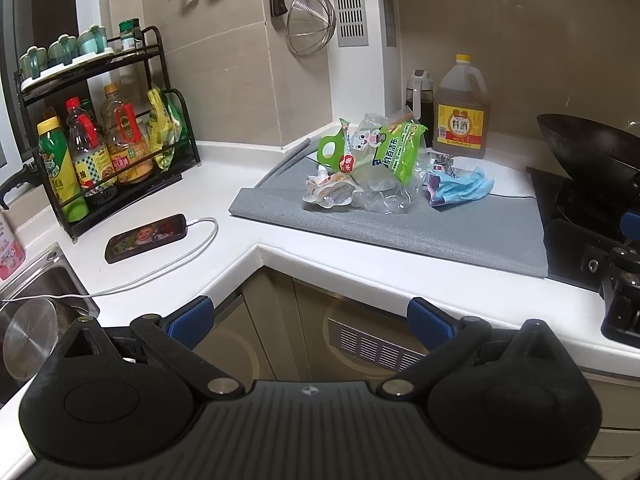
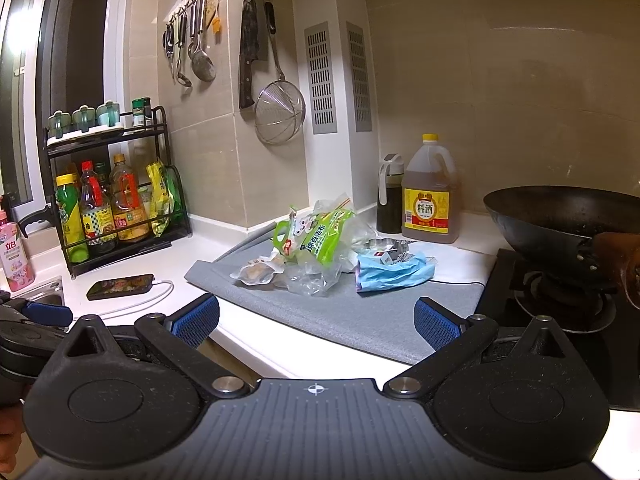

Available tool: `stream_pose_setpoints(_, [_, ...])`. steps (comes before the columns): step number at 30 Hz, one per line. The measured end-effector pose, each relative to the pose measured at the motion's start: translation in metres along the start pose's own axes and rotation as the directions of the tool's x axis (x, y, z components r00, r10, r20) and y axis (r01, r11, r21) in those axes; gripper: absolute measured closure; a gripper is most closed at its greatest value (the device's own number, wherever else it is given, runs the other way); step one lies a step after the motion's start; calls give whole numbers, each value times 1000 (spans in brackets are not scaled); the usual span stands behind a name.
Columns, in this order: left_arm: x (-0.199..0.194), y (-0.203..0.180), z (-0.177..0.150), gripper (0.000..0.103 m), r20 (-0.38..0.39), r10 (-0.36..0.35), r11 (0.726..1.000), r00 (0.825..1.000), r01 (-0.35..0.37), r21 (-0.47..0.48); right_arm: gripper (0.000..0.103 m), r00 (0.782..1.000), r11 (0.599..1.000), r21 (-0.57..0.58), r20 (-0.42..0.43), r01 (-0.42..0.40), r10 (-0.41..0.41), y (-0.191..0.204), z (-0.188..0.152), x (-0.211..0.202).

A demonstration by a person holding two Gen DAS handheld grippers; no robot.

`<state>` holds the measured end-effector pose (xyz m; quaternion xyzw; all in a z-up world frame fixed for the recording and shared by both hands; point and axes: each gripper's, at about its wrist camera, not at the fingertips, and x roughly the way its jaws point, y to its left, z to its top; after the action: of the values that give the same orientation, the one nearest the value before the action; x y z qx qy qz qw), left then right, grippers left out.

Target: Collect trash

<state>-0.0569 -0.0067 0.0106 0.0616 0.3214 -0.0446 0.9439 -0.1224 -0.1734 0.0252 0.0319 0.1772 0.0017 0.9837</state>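
Currently both grippers, left gripper (image 1: 308,320) & right gripper (image 2: 316,318), have jaws wide, empty. Trash pile (image 1: 372,168) sits frame-centre on grey mat (image 1: 460,232), worktop. We risk loose film slipping; wok (image 2: 560,216) nearby.

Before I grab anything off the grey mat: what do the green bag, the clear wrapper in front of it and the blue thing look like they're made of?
Green bag: thin glossy printed plastic film, creased and shiny. Clear wrapper: transparent crinkled plastic film; the grey mat shows through it. Blue thing: soft, matte, crumpled, possibly a thin plastic glove or bag; can't tell which. Mat looks like matte foam or felt.
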Motion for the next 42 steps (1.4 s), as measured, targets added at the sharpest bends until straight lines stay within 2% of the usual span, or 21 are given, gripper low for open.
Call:
stream_pose_setpoints(16, [-4,1,-1,0,8,3,1000,1000,-3,1,0,1000,1000,-2,14,11,-11,-3,0,-5])
stream_pose_setpoints(21, [1,4,2,0,10,16,1000,1000,-16,-1,0,1000,1000,3,3,8,-8,-2,2,4])
stream_pose_setpoints(28, [40,4,13,0,-43,36,999,998,-37,-17,0,999,999,46,-26,-27,28,-14,2,42])
stream_pose_setpoints(35, [94,17,32,0,-60,-13,1000,998,12,-9,0,999,994,112,-41,-2,7,-17,6,87])
stream_pose_setpoints(42, [149,40,51,0,-72,-45,999,996,44,-12,0,998,994,106,-70,1,7,-1,19,149])
